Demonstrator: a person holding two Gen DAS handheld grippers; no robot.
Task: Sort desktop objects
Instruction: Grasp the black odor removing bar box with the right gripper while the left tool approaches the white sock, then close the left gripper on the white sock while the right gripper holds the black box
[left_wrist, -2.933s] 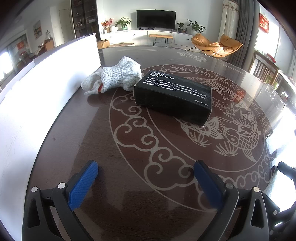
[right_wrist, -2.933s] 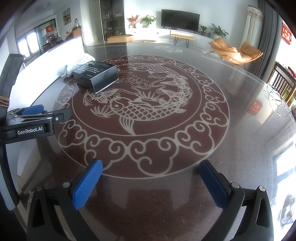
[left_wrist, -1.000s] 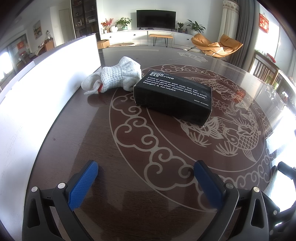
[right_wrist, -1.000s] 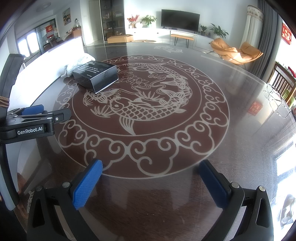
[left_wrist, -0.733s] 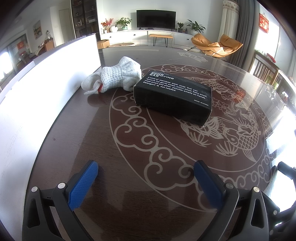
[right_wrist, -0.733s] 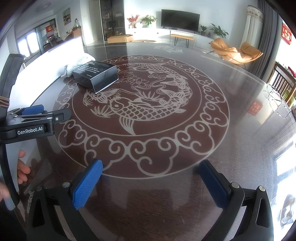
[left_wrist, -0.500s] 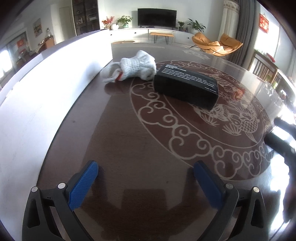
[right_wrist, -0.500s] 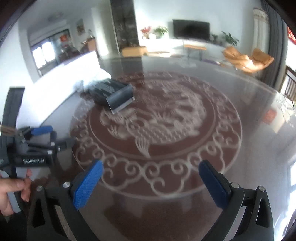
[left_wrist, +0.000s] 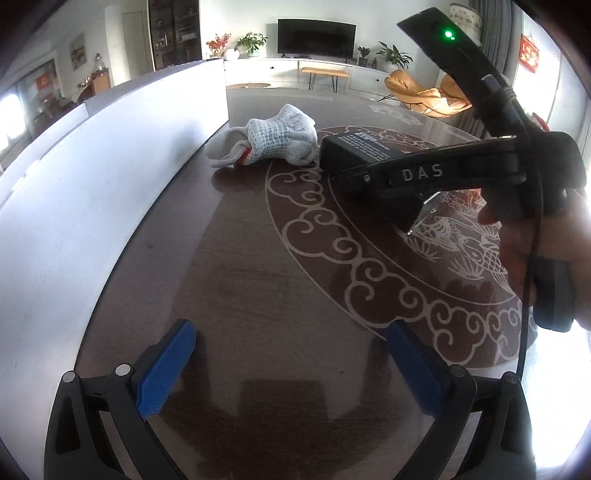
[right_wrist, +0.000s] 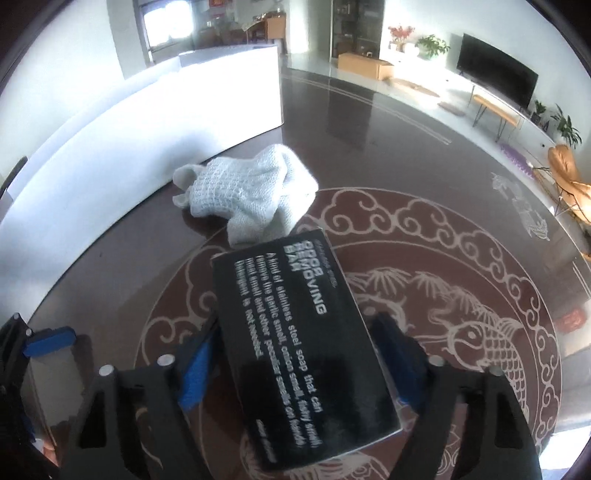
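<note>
Right tool (right_wrist: 291, 365) now straddles the black box (right_wrist: 295, 343), having swung across the table (left_wrist: 258, 280) from open wood, and its jaws have just been closing, blue pads at the box's long sides; whether they press yet I cannot tell. That suggests the box goes first. Along the table's edge runs a white board (left_wrist: 92, 192), a barrier on that side, with open table toward the carp pattern. Touching the box's far end lies a white knitted cloth (right_wrist: 251, 192). Left tool (left_wrist: 291, 365) hangs over bare wood, jaws wide apart and empty.
</note>
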